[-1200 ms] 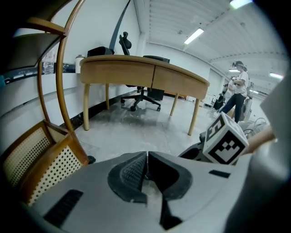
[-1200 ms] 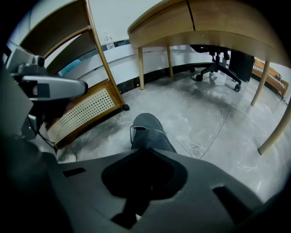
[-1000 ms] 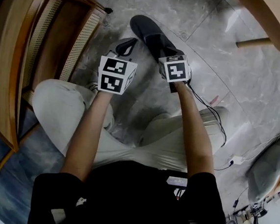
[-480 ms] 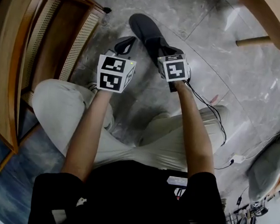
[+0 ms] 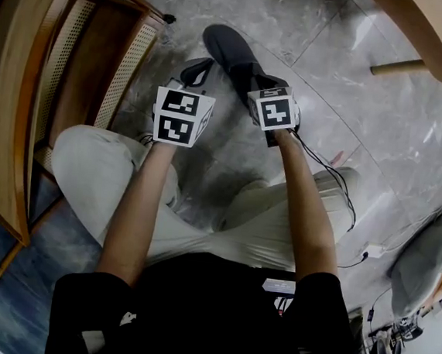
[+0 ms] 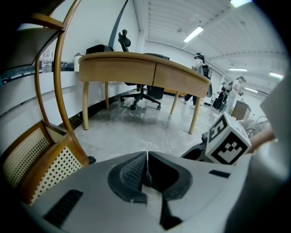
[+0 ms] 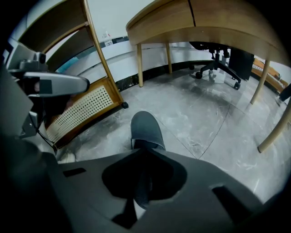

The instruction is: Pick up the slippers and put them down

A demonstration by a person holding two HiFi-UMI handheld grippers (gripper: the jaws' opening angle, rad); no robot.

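Slipper (image 5: 231, 53) on floor (image 5: 351, 122), top centre, right gripper (image 7: 143, 177) closing on its rear rim, left gripper (image 6: 146, 169) pressed together, empty; looks like grasp step, next needs firm pinch, then lift.

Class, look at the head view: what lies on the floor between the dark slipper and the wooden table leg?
Nothing. Only bare grey floor runs from the slipper to the leg, as the head view shows.
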